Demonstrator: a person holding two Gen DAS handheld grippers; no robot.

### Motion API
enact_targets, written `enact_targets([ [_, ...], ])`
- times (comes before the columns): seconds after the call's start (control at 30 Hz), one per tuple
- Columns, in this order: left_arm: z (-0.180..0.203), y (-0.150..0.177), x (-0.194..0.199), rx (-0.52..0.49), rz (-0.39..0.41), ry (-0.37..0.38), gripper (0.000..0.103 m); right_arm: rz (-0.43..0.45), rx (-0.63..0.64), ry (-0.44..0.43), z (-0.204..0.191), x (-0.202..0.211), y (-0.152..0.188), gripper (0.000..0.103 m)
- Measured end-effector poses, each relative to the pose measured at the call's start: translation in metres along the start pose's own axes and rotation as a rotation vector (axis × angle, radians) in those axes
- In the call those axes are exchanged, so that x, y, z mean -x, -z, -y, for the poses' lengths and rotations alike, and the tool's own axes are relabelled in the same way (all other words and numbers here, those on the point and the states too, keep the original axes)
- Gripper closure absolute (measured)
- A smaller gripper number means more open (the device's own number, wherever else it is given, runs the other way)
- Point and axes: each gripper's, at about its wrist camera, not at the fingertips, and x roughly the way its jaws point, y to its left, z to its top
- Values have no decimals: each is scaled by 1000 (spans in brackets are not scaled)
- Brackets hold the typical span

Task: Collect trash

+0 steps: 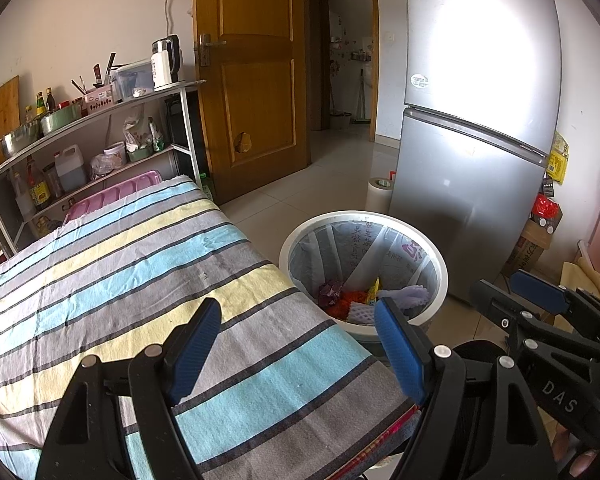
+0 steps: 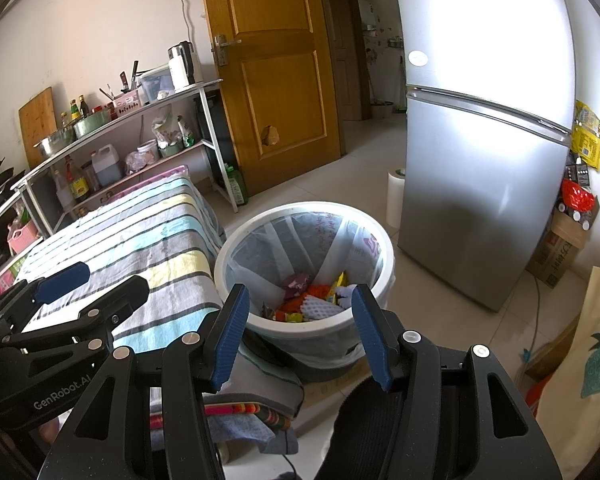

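Left gripper (image 1: 298,346) and right gripper (image 2: 296,332), jaws apart, empty; bin (image 2: 236,248) mid-frame holds wrappers, desk (image 1: 140,260) bare: collection seemingly done, next find leftovers.

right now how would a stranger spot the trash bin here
Find the tall silver fridge. On the tiled floor between it and the striped-cloth table stands a round white trash bin. It alone has a translucent liner holding colourful wrappers.

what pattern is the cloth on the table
Stripes of blue, yellow and grey with thin dark lines on the cloth; clearest in the left wrist view.
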Motion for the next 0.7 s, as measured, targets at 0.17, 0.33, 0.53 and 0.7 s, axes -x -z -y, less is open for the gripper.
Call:
enact_targets([
  [0.17, 0, 0, 0, -2, -1, -1, 23, 0, 0, -1, 0, 0, 0, 49],
  [0.33, -1, 1, 0, -4, 0, 2, 23, -1, -1, -1, 0, 0, 1, 49],
  [0.53, -1, 2, 0, -3, -4, 1, 23, -2, -1, -1, -1, 0, 1, 49],
  [0.7, -1, 2, 0, -3, -4, 1, 23, -1, -1, -1, -1, 0, 1, 49],
])
